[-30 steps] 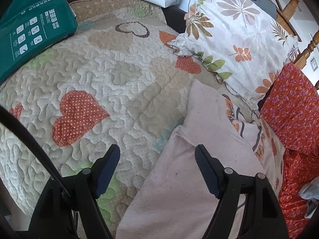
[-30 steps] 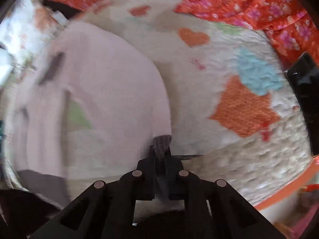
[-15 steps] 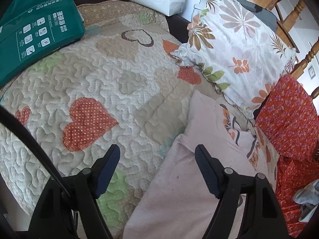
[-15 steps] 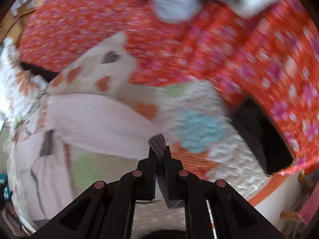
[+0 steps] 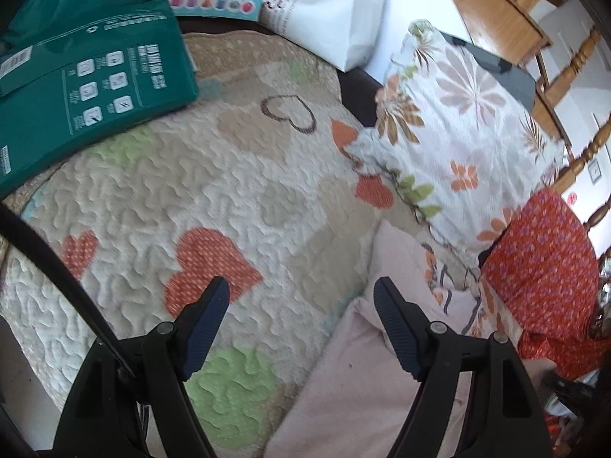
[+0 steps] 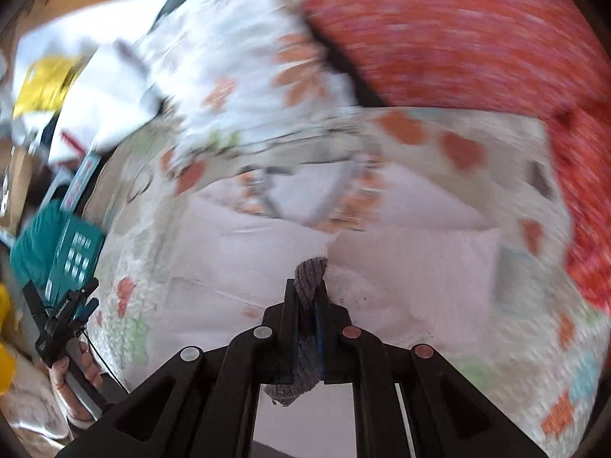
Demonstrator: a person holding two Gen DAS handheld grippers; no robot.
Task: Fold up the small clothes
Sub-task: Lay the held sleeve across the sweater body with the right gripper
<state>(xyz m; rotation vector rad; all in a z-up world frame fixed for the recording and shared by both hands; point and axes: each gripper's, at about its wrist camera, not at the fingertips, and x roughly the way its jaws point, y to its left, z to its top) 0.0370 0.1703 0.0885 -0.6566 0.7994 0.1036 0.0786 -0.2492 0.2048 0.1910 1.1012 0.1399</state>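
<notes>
A pale pink garment [image 5: 362,381] lies spread on the heart-patterned quilt [image 5: 191,191], its printed part toward the floral pillow. My left gripper [image 5: 301,290] hovers open over the quilt at the garment's left edge, with nothing between its fingers. In the blurred right wrist view my right gripper [image 6: 307,286] is shut on a strip of grey knitted cloth [image 6: 309,267], which sticks out above the jaws and hangs below them. It is above the pink garment [image 6: 248,259]. The left gripper [image 6: 82,301] shows at the far left there, held by a hand.
A floral pillow [image 5: 458,133] and red flowered fabric [image 5: 542,259] border the quilt on the right. A green box [image 5: 88,87] lies at the far left and a white bag [image 5: 336,11] at the back. Wooden chairs stand beyond.
The right gripper has swung fast from over the red fabric to above the pink garment, still gripping the grey cloth. The left gripper has drawn back and up a little, staying open.
</notes>
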